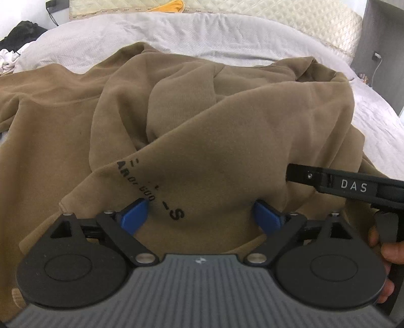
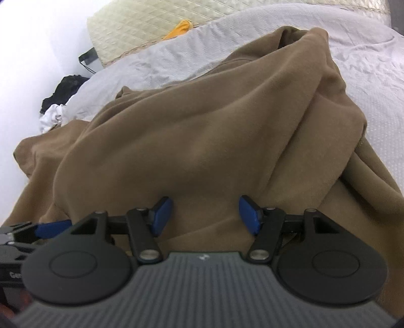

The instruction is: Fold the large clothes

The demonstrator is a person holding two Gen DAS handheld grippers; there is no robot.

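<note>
Left wrist view puts my left claw [image 1: 200,214] low in the middle of the frame, its blue pads [image 1: 133,214] spread wide apart, with a ridge of the brown sweatshirt [image 1: 227,131] bulging between them; whether the pads touch the cloth I cannot tell. Black printed letters [image 1: 174,214] run across the fabric just above and between the pads. At the right edge of this frame my right claw's black finger [image 1: 341,181] reaches in over the cloth, and part of my hand [image 1: 386,252] shows below it. In the right wrist view my right claw [image 2: 205,215] sits low in the middle as well, jaws apart but narrower than the left's, brown cloth lying between and under the pads [image 2: 161,214] without being pinched. A blue pad of the left claw shows at the lower left edge there. The sweatshirt lies rumpled in thick folds over a pale grey bedspread [image 1: 176,32], filling most of both frames. Beyond it, along the top, lies a cream quilted cover [image 1: 290,15] with an orange cloth [image 2: 180,27] on it, and a dark and white pile of clothes [image 2: 60,98] sits at the left.
</note>
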